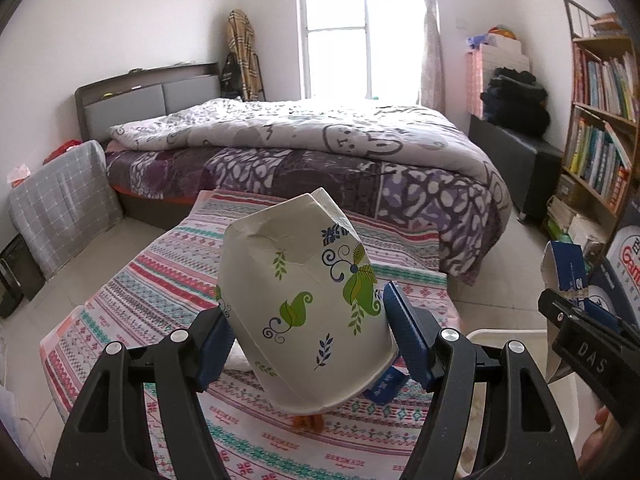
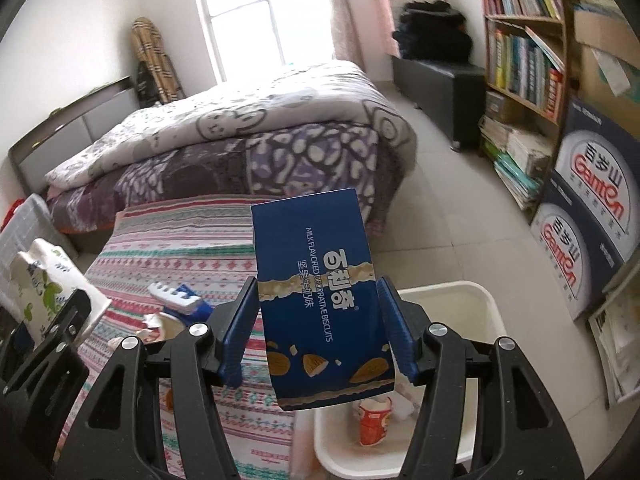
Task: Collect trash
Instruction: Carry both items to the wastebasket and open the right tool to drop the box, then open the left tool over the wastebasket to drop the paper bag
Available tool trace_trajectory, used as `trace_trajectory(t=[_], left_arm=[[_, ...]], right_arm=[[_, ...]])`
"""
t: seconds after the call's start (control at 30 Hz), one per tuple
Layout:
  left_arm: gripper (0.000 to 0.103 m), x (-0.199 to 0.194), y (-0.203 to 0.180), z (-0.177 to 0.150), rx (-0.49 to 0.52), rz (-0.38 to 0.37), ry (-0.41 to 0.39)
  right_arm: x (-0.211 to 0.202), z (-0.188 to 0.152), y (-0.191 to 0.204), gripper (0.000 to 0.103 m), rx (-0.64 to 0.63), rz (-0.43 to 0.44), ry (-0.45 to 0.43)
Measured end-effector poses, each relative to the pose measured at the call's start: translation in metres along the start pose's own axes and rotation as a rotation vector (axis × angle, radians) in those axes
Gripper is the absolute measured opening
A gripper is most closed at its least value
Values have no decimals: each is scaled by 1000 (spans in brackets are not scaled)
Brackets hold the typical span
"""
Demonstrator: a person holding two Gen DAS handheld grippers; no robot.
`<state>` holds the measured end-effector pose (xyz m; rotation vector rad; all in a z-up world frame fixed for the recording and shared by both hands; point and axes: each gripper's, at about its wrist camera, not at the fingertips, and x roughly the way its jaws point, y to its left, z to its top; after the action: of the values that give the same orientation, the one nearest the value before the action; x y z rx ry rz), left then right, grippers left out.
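Holding both pieces of trash up over the striped table cloth (image 2: 172, 248), I judged the cream bin (image 2: 490, 300) at near right should take the right gripper (image 2: 316, 328) first, its jaws clamped on the blue biscuit box (image 2: 320, 280) reading "MILK FLAVORED DECORATIVE BISCUITS". My left gripper (image 1: 308, 336) gripped the crumpled paper bowl (image 1: 304, 300), unlettered; boxes far right read "Ganten" (image 2: 596, 184).
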<state>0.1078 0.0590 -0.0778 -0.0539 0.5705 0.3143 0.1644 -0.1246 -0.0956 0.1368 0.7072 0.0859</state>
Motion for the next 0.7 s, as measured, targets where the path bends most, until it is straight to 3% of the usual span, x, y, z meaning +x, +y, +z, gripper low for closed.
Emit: trace_trajectory(t=[0.4,0.47,0.57,0.7], left_arm=[[69,-1,-45,-3,62,-67,0],[69,-1,-53,-3,72,-76,0],[69,-1,-64,-5,88,-93,6],[70,-2,-78,-8,113,-109,8]], right_arm=[[4,5,-49,60,118,-67,26],[4,6,-58,63,137,-81,28],[1,6,-70,78,171,-102,23],[-1,8,-88,83,219,-127,16]])
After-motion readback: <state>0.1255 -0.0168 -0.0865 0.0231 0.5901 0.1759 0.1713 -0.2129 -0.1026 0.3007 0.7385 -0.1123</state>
